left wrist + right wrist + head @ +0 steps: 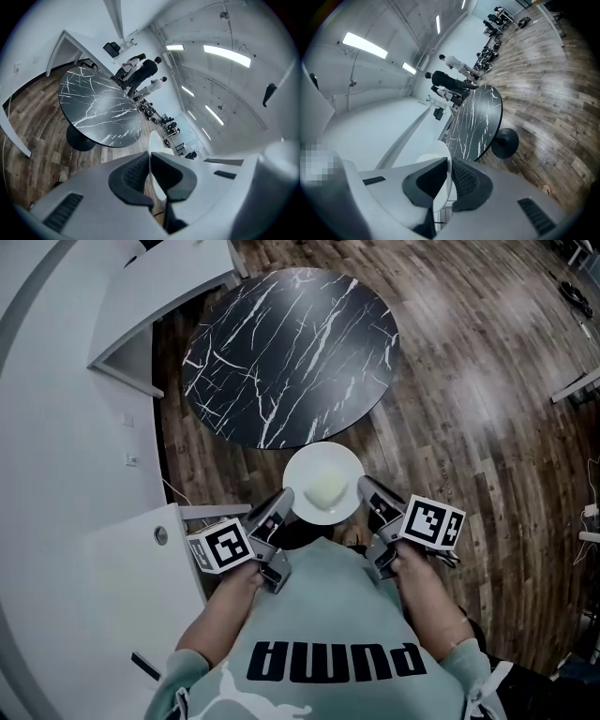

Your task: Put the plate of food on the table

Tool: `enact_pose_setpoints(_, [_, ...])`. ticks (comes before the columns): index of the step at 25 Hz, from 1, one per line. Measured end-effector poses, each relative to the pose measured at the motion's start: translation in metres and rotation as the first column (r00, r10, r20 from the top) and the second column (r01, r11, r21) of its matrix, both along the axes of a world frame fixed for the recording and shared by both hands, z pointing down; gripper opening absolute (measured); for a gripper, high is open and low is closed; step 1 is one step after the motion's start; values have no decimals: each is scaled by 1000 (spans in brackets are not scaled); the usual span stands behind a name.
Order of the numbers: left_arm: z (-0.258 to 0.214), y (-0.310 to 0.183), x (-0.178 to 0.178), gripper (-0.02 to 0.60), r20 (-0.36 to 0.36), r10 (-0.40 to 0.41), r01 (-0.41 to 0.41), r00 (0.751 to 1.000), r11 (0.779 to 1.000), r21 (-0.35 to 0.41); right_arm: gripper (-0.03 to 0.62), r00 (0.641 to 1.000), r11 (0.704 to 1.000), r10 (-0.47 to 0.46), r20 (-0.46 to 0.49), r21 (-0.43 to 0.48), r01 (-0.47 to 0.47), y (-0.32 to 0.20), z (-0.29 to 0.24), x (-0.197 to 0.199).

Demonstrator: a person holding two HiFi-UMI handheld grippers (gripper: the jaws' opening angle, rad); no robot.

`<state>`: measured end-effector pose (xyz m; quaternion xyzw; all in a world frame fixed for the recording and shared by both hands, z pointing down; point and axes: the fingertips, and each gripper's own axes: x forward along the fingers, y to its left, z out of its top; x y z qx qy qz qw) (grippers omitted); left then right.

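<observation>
A white plate [323,484] with a pale lump of food [327,489] hangs in the air just short of the round black marble table [291,352]. My left gripper [284,503] is shut on the plate's left rim, my right gripper [367,491] on its right rim. In the left gripper view the plate [156,146] shows edge-on between the jaws of that gripper [151,176], with the table [98,108] ahead. The right gripper view has the plate [438,161] clamped in its gripper [449,180], and the table [478,122] stands beyond.
A white counter [66,399] curves along the left, with a white unit [141,568] near my left arm. Dark wood floor [469,427] surrounds the table. The table rests on a single pedestal base [505,142]. Several people [450,79] stand beyond the table.
</observation>
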<state>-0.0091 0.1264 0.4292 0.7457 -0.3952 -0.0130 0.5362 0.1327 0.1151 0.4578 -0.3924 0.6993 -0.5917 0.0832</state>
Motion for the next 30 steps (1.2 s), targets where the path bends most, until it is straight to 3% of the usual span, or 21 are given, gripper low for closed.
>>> enact_pose_setpoints(19, [42,-157,-16,23,-128,30,-43,991,994,-101,32,991,995,38,-128,-90,-50,-154,20,-12])
enact_pose_setpoints(30, [38,-222,-37,23,-178,30,-42,984,997,-66,32,982,997,33,-185,-61,-45,-222,8,-33])
